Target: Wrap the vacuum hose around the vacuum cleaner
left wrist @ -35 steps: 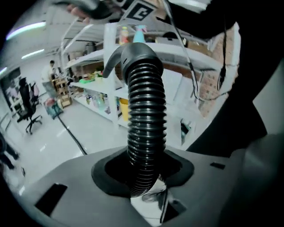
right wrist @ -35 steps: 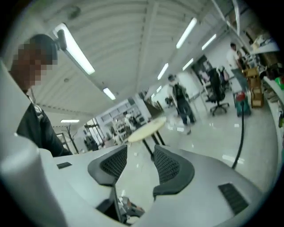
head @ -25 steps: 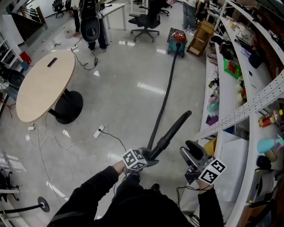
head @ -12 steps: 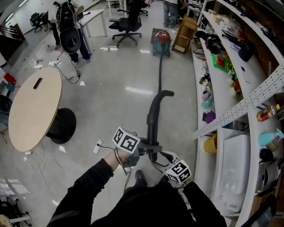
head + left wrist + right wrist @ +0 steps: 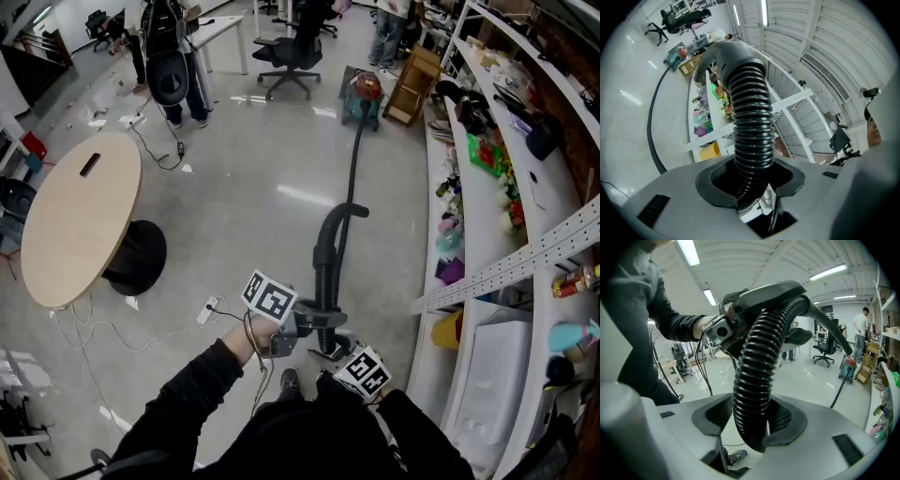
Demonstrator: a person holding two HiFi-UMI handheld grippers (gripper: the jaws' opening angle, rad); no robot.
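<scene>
The red and teal vacuum cleaner [image 5: 364, 94] stands far off on the floor. Its black hose [image 5: 351, 183] runs across the floor to me and rises in a ribbed, hooked end [image 5: 328, 251]. My left gripper [image 5: 314, 322] is shut on the ribbed hose [image 5: 751, 140], which stands upright between its jaws. Just below it, my right gripper [image 5: 330, 352] is shut on the same hose [image 5: 752, 390]; its jaws have just been closing with the hose between them. In the right gripper view the left gripper [image 5: 723, 331] shows higher up on the hose.
A round wooden table [image 5: 80, 216] stands at the left, with a power strip and cables [image 5: 208, 309] on the floor beside it. Long white shelves [image 5: 487, 187] line the right side. An office chair [image 5: 291, 52], a wooden crate [image 5: 412, 84] and standing people are at the back.
The right gripper came down and left from free space onto the hose, below the left gripper. The hose end swung from slanted to upright, and the left gripper rose a little.
</scene>
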